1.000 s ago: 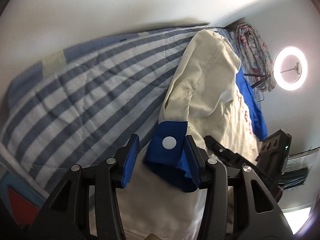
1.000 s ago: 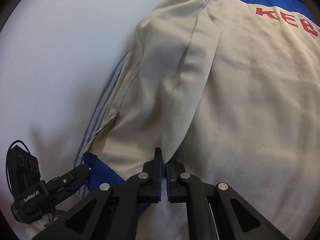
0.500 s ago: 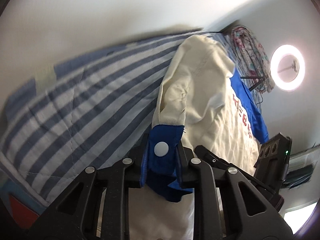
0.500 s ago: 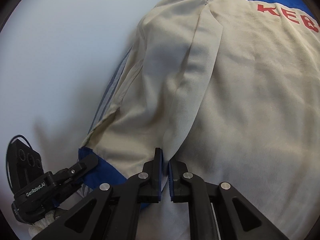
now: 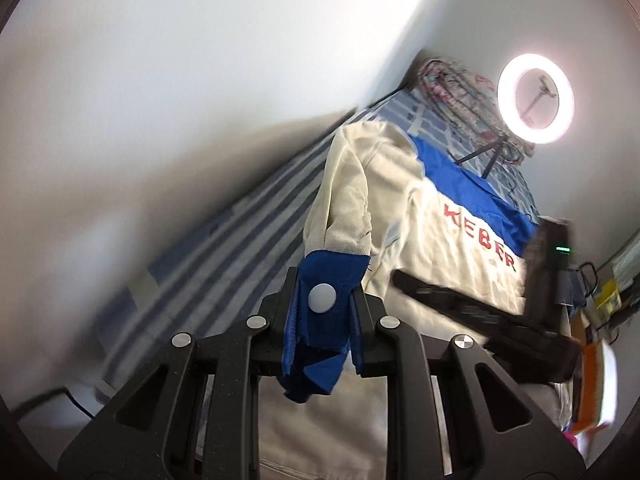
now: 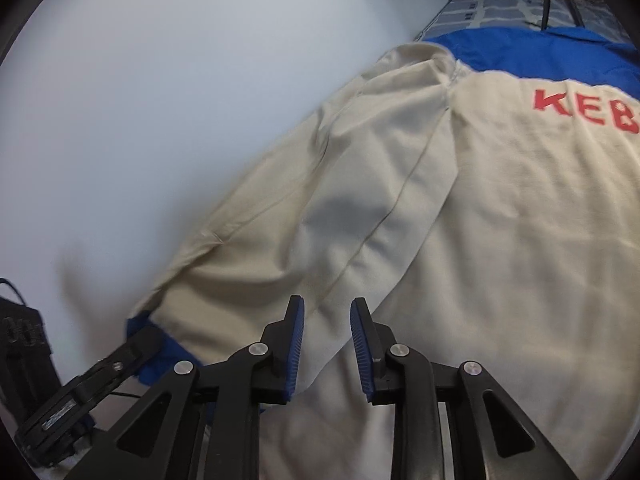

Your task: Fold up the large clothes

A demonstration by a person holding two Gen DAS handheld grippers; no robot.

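**Wall tight on one side, clutter at the far end**

I see the white wall running right along the striped bedding, so little room that way. The cream jacket covers most of the bed. Beyond its blue yoke, a ring light on a tripod and a bundled floral cloth block the far end.
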